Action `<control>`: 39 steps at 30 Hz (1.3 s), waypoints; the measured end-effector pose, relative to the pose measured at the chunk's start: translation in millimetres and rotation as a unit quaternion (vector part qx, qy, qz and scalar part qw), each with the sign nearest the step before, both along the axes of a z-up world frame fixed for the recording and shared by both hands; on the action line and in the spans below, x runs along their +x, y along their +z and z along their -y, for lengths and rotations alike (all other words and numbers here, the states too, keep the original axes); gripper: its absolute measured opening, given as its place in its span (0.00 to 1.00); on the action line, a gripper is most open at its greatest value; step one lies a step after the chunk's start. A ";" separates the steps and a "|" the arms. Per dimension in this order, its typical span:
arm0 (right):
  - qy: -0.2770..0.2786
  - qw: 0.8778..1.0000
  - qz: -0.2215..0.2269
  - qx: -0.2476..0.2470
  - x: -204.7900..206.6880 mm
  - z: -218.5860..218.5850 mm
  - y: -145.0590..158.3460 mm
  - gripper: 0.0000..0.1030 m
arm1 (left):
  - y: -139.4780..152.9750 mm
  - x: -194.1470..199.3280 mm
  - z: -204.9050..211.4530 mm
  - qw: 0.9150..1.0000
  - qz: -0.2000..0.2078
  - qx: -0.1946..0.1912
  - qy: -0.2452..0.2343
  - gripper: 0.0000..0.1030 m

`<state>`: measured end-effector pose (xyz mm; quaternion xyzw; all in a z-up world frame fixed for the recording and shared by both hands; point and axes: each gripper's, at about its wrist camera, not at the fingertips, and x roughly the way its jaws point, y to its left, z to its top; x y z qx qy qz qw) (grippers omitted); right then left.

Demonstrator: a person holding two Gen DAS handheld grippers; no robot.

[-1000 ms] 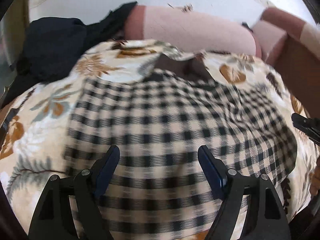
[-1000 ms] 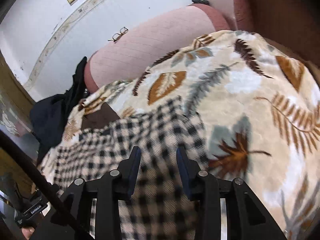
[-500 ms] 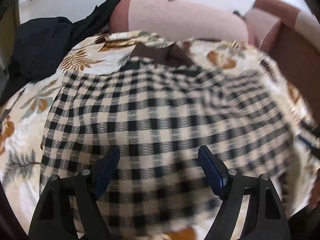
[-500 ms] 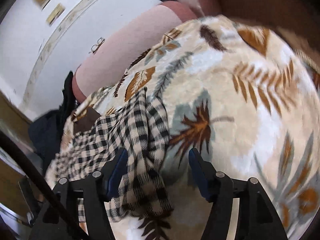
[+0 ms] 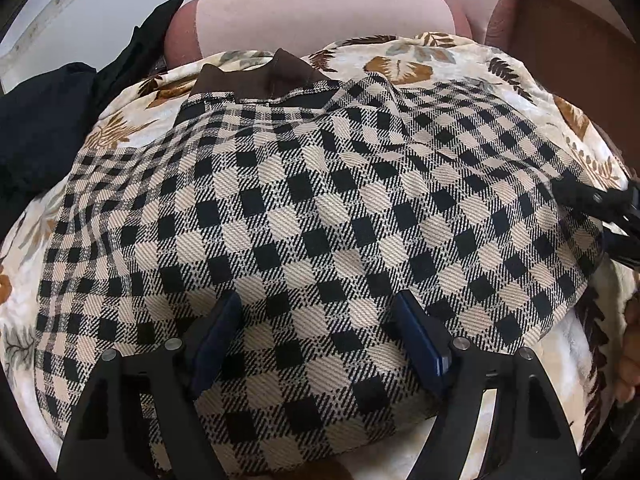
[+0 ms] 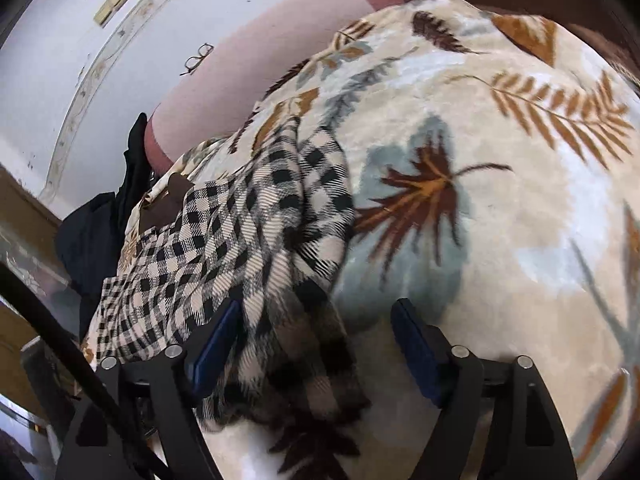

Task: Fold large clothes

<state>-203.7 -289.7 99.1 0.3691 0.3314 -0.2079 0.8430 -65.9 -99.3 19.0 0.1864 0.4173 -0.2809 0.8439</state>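
Currently checked shirt (image 5: pixel 320 216) lies flat on leaf-print blanket (image 5: pixel 420 68), brown collar (image 5: pixel 260 80) pointing to 12 o'clock in left wrist view, long axis running 6 to 12. Left gripper (image 5: pixel 318 332) spread wide, hovering over lower shirt body, nothing between fingers. Right gripper (image 6: pixel 316 340) also spread wide; bunched shirt edge (image 6: pixel 288 280) lies between fingers, ungripped. Pink bolster (image 5: pixel 320 16) beyond collar at 12 o'clock. Black garment (image 5: pixel 44 128) at 9 o'clock, beside blanket.
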 end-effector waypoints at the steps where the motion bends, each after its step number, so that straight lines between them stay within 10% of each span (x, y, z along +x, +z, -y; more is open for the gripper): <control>1: 0.001 1.000 0.002 -0.005 4.1 0.6 -1.1 0.84 | -0.3 -2.2 0.0 1.000 0.003 0.000 0.000 0.76; 5: 0.007 1.000 -0.003 -0.025 26.0 -2.0 -3.6 0.79 | -1.6 -4.7 -0.4 1.000 0.011 0.001 -0.001 0.76; 7: 0.030 1.000 -0.005 -0.004 37.0 -6.8 -5.4 0.43 | -2.2 -0.6 -1.9 1.000 0.011 -0.002 -0.004 0.76; 10: 0.030 0.999 -0.005 0.012 42.5 -8.5 -5.2 0.26 | 2.8 -0.7 -6.2 1.000 0.006 -0.010 -0.013 0.71; 18: 0.036 0.999 -0.025 -0.019 53.0 -20.3 28.7 0.19 | 55.0 23.7 -75.0 0.995 -0.012 -0.097 0.031 0.56; 23: 0.044 0.997 -0.035 -0.049 65.6 -31.8 47.1 0.19 | 50.2 46.6 -100.0 0.991 -0.032 -0.098 0.080 0.56; 39: 0.062 0.993 -0.069 -0.069 70.9 -36.5 45.7 0.18 | 9.0 23.4 -44.7 0.996 -0.068 -0.062 0.015 0.47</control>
